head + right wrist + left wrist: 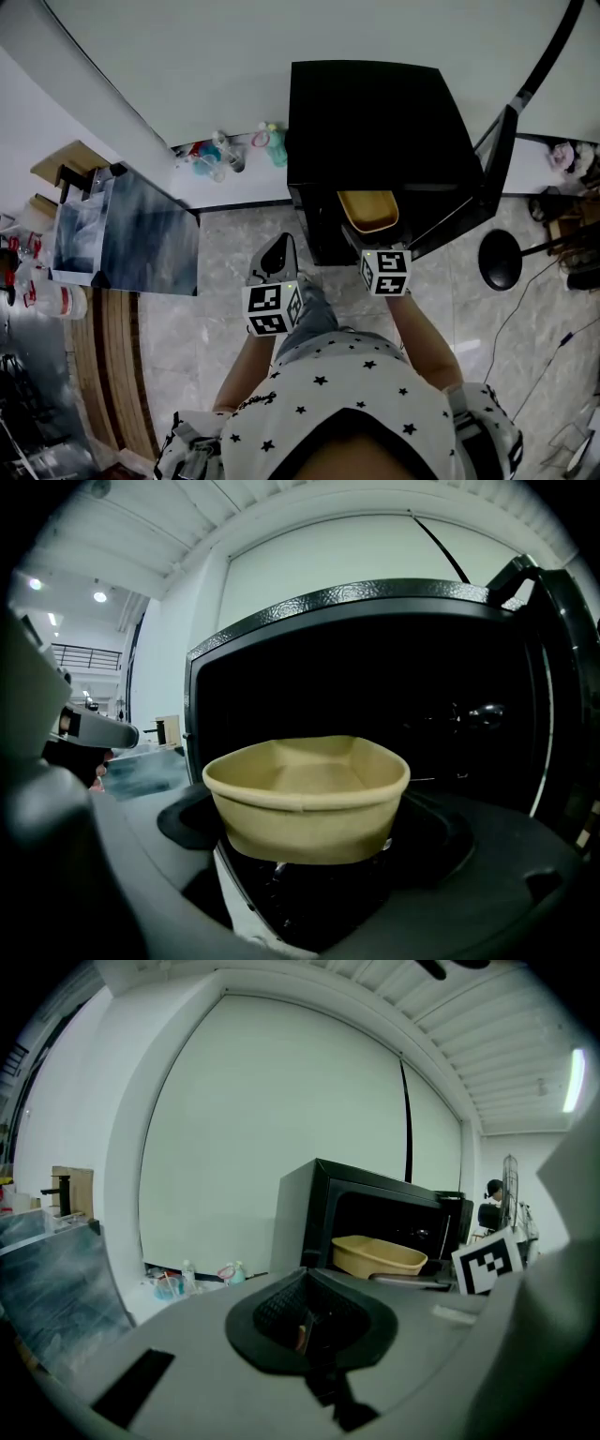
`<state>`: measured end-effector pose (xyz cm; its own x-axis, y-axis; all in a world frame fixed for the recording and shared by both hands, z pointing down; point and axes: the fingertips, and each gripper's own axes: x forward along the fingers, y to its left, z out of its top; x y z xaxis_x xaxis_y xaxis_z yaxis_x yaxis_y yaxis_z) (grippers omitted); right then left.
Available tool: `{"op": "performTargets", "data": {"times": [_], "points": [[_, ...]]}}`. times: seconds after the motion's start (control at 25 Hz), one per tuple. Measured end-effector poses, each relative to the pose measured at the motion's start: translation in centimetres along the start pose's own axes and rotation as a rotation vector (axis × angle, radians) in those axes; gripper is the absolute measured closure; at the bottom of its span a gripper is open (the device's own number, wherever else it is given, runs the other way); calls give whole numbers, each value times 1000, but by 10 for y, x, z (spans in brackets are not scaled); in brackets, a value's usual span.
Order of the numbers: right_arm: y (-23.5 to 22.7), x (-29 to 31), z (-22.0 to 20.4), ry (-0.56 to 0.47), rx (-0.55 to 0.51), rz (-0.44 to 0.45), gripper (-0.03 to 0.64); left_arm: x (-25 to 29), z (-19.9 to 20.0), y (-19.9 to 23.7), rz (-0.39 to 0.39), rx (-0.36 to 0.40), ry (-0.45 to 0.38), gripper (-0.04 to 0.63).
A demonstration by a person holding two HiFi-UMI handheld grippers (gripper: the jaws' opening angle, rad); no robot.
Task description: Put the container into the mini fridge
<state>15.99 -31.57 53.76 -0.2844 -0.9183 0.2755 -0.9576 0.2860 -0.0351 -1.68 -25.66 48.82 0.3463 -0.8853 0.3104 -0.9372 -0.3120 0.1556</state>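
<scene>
A tan open-top container (368, 210) hangs at the mouth of the black mini fridge (375, 122), whose door (497, 159) stands swung open to the right. My right gripper (377, 242) is shut on the container's near wall. In the right gripper view the container (305, 794) sits between the jaws of the right gripper (309, 855), with the dark fridge interior (375, 677) just behind it. My left gripper (279, 262) hovers left of the fridge front, shut and holding nothing. The left gripper view shows the left gripper (309, 1321) and, beyond it, the container (378, 1256).
Several small bottles (225, 150) stand on the floor by the wall, left of the fridge. A shiny grey cabinet (127, 234) is at the left. A round black stand base (500, 260) and cables lie on the tiled floor to the right.
</scene>
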Motion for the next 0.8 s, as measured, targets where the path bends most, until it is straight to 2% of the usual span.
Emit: {"op": "performTargets", "data": {"times": [0.8], "points": [[-12, 64, 9, -3, 8, -14, 97, 1, -8, 14, 14, 7, 34, 583]]}}
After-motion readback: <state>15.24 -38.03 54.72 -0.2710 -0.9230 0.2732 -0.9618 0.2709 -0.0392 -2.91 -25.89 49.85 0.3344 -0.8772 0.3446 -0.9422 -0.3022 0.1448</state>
